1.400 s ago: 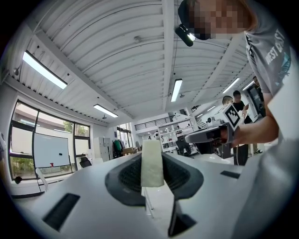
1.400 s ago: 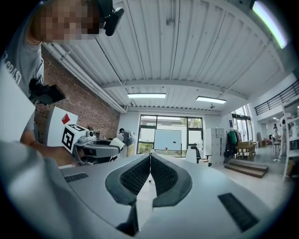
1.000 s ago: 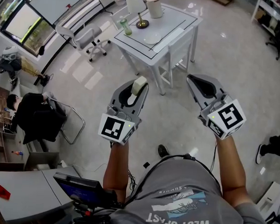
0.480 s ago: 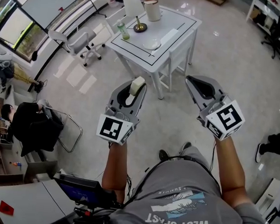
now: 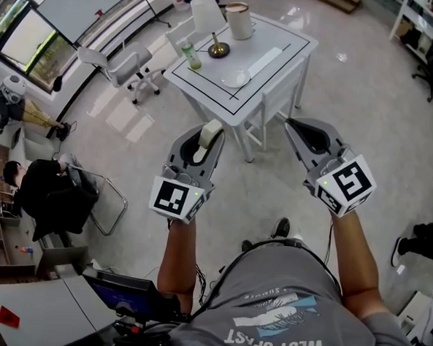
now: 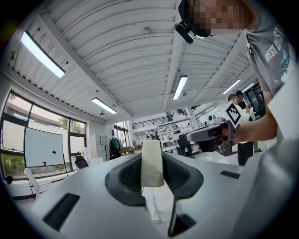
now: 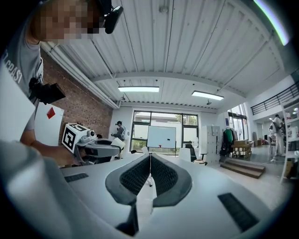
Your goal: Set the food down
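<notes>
A pale cream block of food point(image 5: 211, 136) stands upright between the jaws of my left gripper point(image 5: 213, 127), which is shut on it; in the left gripper view the food point(image 6: 152, 163) fills the gap between the dark pads. My right gripper point(image 5: 290, 125) is held level beside it, shut with nothing in it; its pads meet in the right gripper view point(image 7: 150, 173). Both hang over the floor, short of the white table point(image 5: 280, 35). A white plate point(image 5: 235, 78) lies on the table's near side.
On the table stand a lamp point(image 5: 208, 14), a pale cup point(image 5: 239, 20) and a green bottle point(image 5: 192, 55). A white chair point(image 5: 278, 99) is tucked against its near side. An office chair point(image 5: 121, 64) stands left of it, and a black chair with a coat point(image 5: 58, 188) further left.
Both grippers have travelled forward together towards the table, which now sits lower and closer in the head view. The food stays gripped in the left gripper; the right stays shut.
</notes>
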`<state>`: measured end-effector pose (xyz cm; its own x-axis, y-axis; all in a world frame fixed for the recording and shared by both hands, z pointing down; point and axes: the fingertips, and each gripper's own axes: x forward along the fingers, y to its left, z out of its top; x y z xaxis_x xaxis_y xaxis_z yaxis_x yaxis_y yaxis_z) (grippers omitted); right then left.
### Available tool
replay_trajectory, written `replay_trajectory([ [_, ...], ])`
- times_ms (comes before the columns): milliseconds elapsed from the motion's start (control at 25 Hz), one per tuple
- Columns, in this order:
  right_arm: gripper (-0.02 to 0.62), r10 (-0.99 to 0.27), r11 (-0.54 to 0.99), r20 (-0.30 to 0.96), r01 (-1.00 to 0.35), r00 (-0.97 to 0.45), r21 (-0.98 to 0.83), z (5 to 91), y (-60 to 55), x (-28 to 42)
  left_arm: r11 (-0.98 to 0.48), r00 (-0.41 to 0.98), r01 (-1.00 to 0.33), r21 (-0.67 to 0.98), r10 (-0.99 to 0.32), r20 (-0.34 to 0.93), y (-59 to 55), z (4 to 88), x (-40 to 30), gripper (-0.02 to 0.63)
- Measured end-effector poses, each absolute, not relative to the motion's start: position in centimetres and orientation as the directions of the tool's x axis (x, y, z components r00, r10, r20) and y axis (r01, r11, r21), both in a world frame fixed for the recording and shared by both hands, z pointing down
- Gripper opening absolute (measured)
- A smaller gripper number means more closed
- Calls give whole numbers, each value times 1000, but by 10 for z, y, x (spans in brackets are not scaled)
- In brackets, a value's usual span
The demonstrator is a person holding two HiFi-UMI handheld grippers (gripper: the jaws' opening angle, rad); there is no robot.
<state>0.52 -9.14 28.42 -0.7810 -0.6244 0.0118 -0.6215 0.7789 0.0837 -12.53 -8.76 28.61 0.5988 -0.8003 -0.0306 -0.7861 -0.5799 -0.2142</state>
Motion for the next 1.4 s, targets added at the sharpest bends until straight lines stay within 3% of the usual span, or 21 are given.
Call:
replay_trajectory([
  [600,8,-563,825,-2,-562,-827,65,291,-171,36,-528,545,-817,-232,-838,-15,-166,295,-84,100],
  [1400,8,-624,782,44,-622,-781,40,307,-287,-32,-586,599,-784,-205,-801,2,-295,304,-157,100],
])
